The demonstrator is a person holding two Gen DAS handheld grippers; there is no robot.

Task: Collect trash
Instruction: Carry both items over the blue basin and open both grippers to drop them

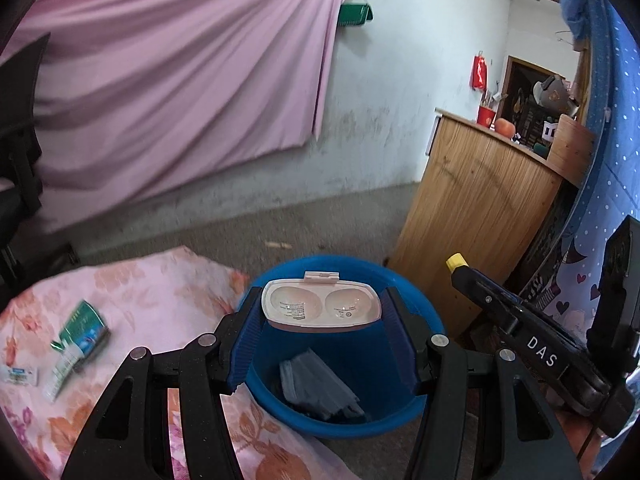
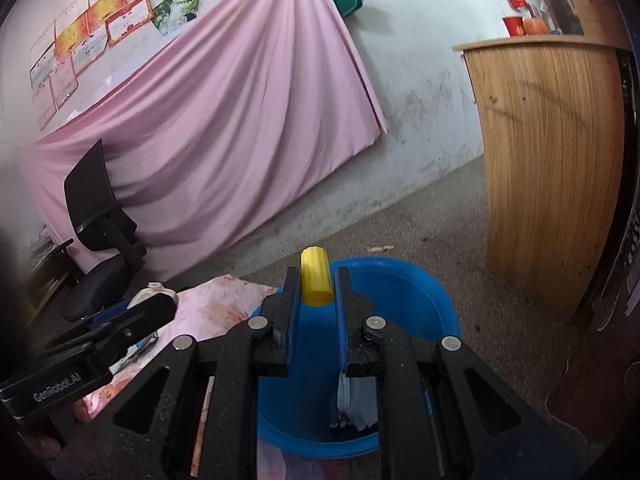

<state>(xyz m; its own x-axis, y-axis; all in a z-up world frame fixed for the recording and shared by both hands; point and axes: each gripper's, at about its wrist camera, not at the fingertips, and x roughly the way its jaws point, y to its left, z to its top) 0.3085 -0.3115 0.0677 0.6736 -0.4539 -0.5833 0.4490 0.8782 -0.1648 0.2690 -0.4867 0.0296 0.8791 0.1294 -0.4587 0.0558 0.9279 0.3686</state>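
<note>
Both claws hang directly above the round blue plastic basin (image 1: 434, 360): the left claw (image 1: 320, 304) clamps a white two-domed plastic case (image 1: 320, 303) crosswise, and the right claw (image 2: 316, 282) pinches a small yellow ribbed cylinder (image 2: 316, 280) (pointing forward along its fingers).

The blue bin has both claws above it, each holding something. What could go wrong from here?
1. The left claw holds the wide white case near the far rim of the bin; released there, it might land outside.
2. The right claw grips the yellow cylinder only by its sides; it could slip early.
3. The claws are close together and might collide.
</note>
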